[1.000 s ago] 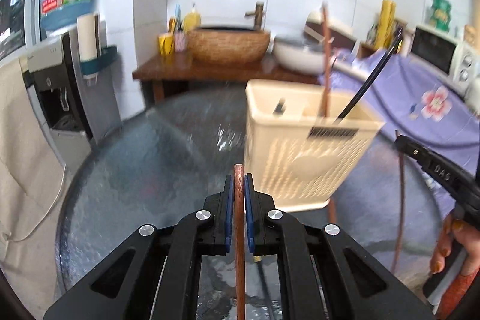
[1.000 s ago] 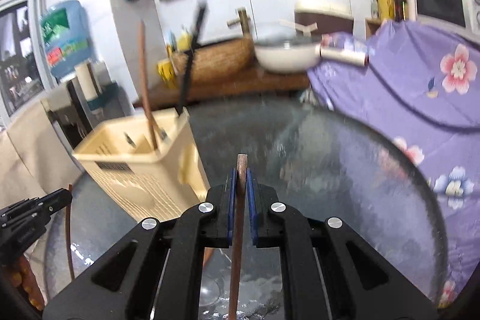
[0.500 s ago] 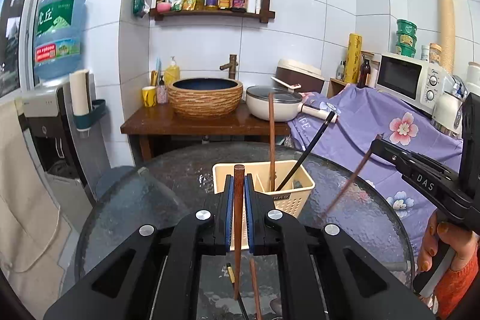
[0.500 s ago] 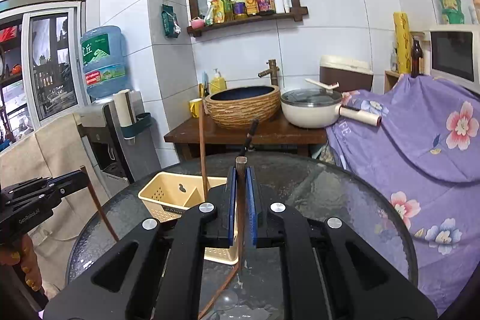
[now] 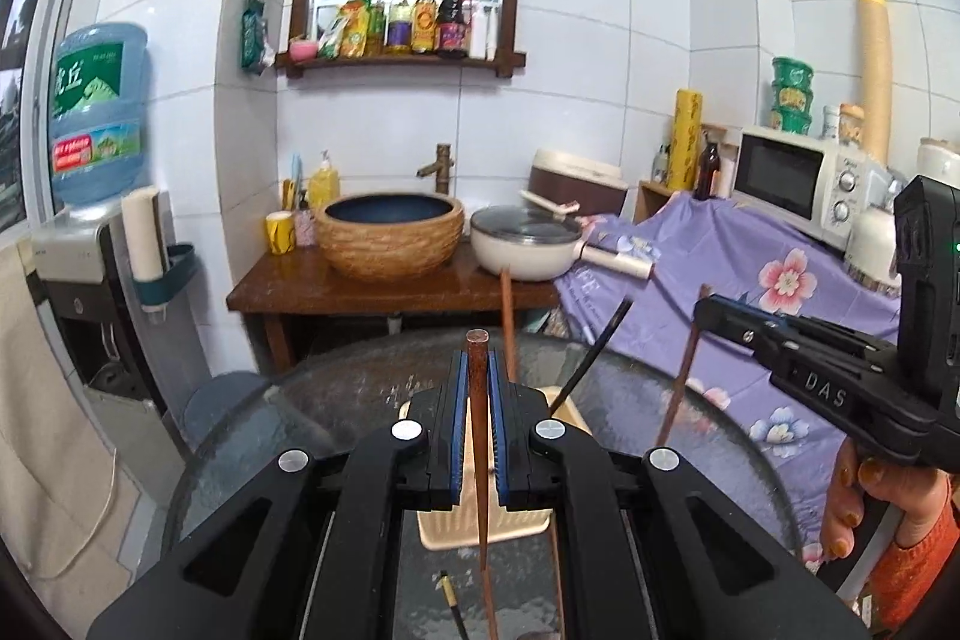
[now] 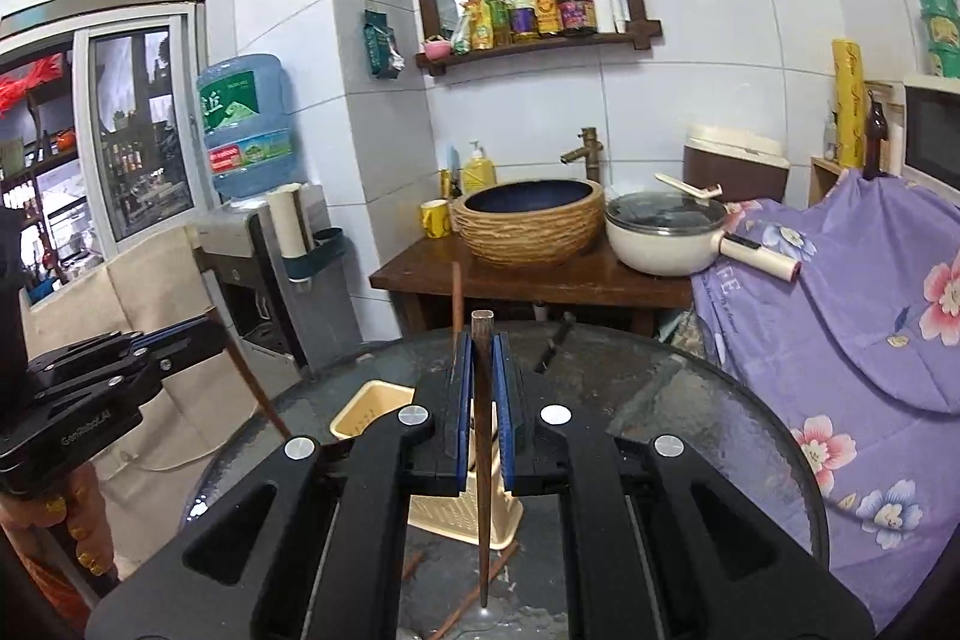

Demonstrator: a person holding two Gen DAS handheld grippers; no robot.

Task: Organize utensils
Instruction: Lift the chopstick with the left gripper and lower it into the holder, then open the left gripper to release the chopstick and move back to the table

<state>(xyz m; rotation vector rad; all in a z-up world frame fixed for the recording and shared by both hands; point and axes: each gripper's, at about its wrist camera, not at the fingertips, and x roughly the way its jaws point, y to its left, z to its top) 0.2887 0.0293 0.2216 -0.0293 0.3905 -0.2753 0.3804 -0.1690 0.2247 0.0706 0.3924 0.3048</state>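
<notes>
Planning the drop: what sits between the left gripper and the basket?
Only bare glass table, as the left wrist view shows; the gripper holds a chopstick above the basket.

Two grippers, left gripper and right gripper, each clamping one brown chopstick, one cream basket near centre holding two utensils, one round glass table, one pan far right, one basin far centre.

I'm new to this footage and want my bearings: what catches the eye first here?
Each gripper is shut on a brown chopstick: the left gripper with its chopstick, and the right gripper with its chopstick, both hanging tip-down over the round glass table. Below them stands a cream basket that already holds upright utensils.
</notes>
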